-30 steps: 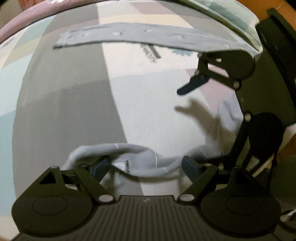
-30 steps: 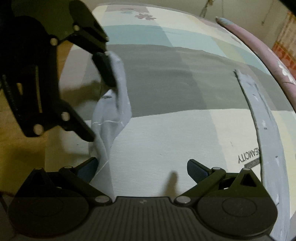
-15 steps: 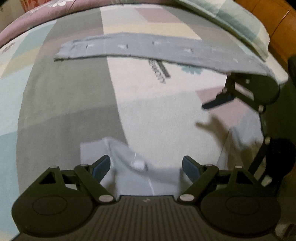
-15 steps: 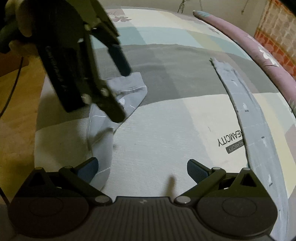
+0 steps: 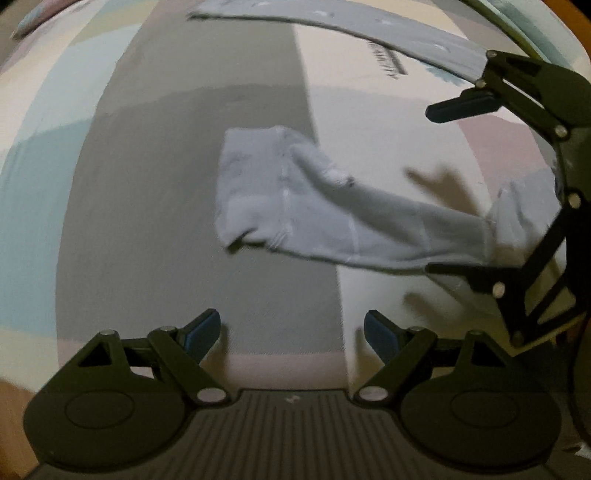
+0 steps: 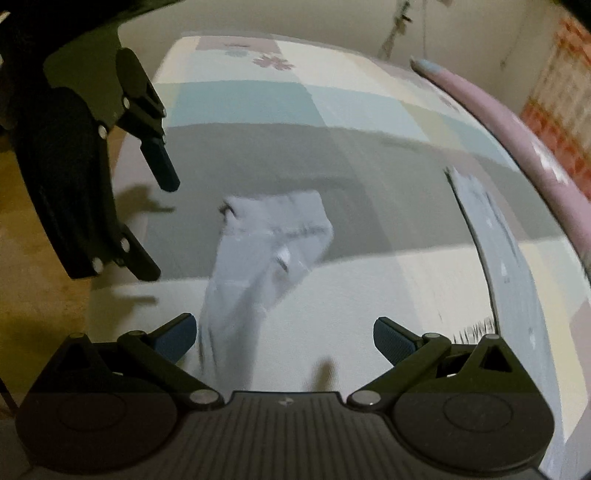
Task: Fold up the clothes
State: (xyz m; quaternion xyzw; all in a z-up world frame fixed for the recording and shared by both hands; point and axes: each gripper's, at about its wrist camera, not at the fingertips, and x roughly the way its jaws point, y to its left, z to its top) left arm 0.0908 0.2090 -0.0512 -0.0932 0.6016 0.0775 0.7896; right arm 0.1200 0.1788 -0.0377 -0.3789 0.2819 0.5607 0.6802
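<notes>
well, under both of your tools you have the patchwork bedspread (image 5: 155, 229), its blocks of grey, cream, pale blue and pink running out of the rounded frame on every side. at its far side lies a long grey strip of cloth (image 5: 369, 31); in the left wrist view its right end is hidden behind your right gripper (image 5: 454, 184), and printed lettering beside it is too smeared to read. the small grey garment (image 5: 295, 199) lies crumpled on the spread between the two tools, one end folded over on the grey block, the other trailing toward the right gripper, where the black linkage covers it. motion blur softens its seams and a small label. your left gripper (image 5: 291, 328) hangs with its jaws spread wide and nothing between them, the garment beyond its tips. your right gripper's jaws also stand apart; in its own view the cloth runs just beside its left blue pad (image 6: 177, 338), and you cannot tell if they touch.
</notes>
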